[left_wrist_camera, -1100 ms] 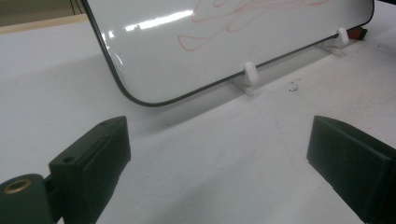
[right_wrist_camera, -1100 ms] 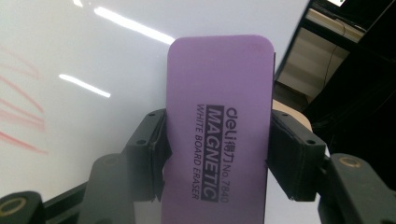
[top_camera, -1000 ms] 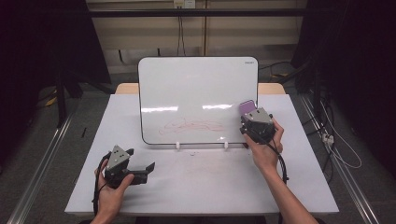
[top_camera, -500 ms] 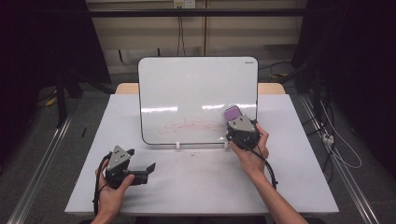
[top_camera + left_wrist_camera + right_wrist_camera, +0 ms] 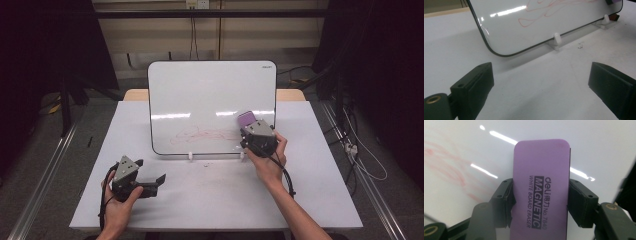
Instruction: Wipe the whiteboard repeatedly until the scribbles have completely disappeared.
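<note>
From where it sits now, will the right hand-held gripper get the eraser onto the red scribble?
Probably yes: the right hand-held gripper holds the purple eraser at the whiteboard, and the red scribble lies just beside it, nothing between.

My left gripper (image 5: 159, 180) is black, grey three-cornered plate on top, black cable trailing; my right gripper (image 5: 245, 131) matches, brass-ringed screw holes showing, forearms bare.

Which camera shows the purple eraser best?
The right gripper view: the purple eraser is close up, its label readable, clamped in the right claw. The high view shows a small purple patch; the left gripper view, a corner.
</note>
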